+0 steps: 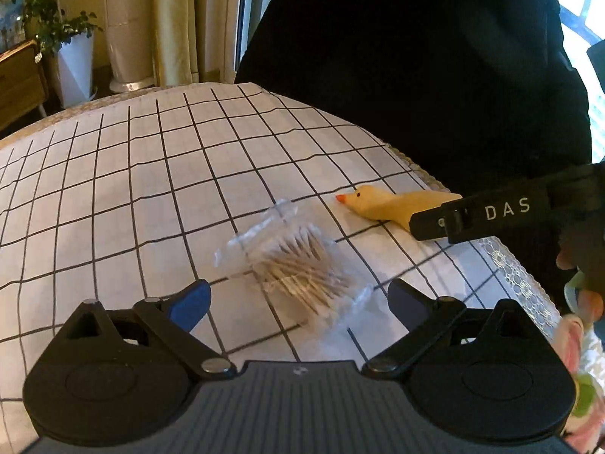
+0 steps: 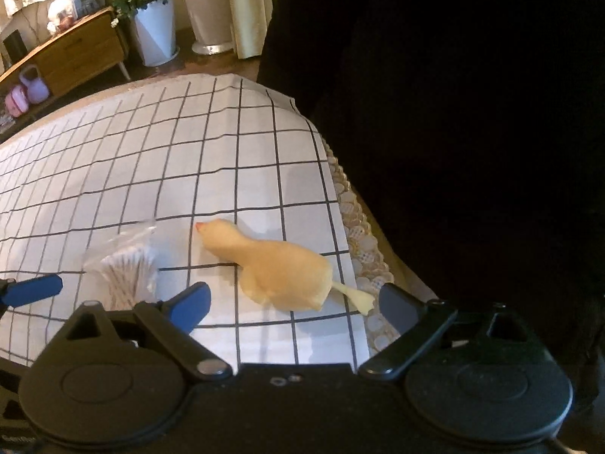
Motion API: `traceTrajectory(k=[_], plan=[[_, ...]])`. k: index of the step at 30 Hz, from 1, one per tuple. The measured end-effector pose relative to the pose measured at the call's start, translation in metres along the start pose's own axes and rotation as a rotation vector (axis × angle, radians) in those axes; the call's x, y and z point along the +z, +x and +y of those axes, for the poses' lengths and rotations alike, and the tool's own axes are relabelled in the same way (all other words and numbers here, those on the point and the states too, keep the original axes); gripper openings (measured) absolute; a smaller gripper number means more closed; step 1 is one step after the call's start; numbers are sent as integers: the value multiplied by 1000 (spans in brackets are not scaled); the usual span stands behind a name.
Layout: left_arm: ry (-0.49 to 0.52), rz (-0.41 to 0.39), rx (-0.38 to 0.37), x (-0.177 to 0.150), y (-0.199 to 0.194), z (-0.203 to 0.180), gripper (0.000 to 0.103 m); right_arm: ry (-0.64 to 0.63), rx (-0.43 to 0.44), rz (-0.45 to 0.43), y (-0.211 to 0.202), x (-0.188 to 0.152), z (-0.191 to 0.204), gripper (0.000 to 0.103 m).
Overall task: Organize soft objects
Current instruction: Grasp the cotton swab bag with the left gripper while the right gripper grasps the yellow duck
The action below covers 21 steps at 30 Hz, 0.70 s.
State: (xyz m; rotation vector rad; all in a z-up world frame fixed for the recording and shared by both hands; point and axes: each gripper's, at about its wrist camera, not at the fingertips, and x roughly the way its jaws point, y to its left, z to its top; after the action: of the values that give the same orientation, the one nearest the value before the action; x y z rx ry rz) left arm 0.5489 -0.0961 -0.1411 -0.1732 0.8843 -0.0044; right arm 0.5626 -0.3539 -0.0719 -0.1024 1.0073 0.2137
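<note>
Left wrist view: left tool (image 1: 298, 299) fingers spread wide apart, nothing between them. Directly ahead of the tips lies a clear bag of cotton swabs (image 1: 293, 261), flat on the checked cloth (image 1: 151, 174) covering the surface. Bag looks thin, crinkly, slippery; contents light and stiff. Judgement: pinch across the bundled swabs, not the loose film, or it may slide out.

Beyond the bag, near the lace edge (image 1: 506, 265) of the cloth, lies the yellow toy duck (image 1: 382, 204), beak pointing away from the edge. Its rear end is hidden behind the right tool's finger entering from the right.

Right wrist view: right tool (image 2: 295, 300) fingers also wide apart, empty, straddling the duck's (image 2: 280, 268) tail end without visible contact. Duck lies on its side close to the surface edge; body looks soft, squashy, light; thin tail floppy. Judgement: grip the thick body mid-section; the tail would stretch or slip.

Far background: potted plant (image 2: 151, 19), wooden cabinet (image 2: 72, 56), curtains (image 1: 174, 19).
</note>
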Motion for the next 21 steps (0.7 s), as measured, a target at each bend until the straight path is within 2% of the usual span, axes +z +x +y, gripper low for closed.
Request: traceTrajectory(k=[3, 6, 9, 12, 13, 17, 19, 21], plan=[[-1, 6, -19, 0, 8, -1, 100, 7, 13, -9, 7, 0, 2, 92], [7, 8, -2, -1, 14, -1, 100, -18, -14, -7, 13, -1, 8, 85], [13, 1, 22, -3, 19, 1, 99, -7, -27, -8, 16, -1, 8, 85], [41, -18, 23, -5, 18, -3, 87, 9, -41, -12, 19, 0, 7, 74], [56, -21, 26, -5, 17, -4, 77, 11, -46, -12, 20, -1, 7, 71], [61, -24, 22, -4, 15, -4, 56, 15, -68, -16, 21, -3, 8, 61], [54, -21, 8, -3, 14, -2, 48, 21, -72, -25, 20, -4, 8, 53], [49, -17, -1, -3, 12, 0, 44, 28, -64, -32, 17, -6, 8, 47]])
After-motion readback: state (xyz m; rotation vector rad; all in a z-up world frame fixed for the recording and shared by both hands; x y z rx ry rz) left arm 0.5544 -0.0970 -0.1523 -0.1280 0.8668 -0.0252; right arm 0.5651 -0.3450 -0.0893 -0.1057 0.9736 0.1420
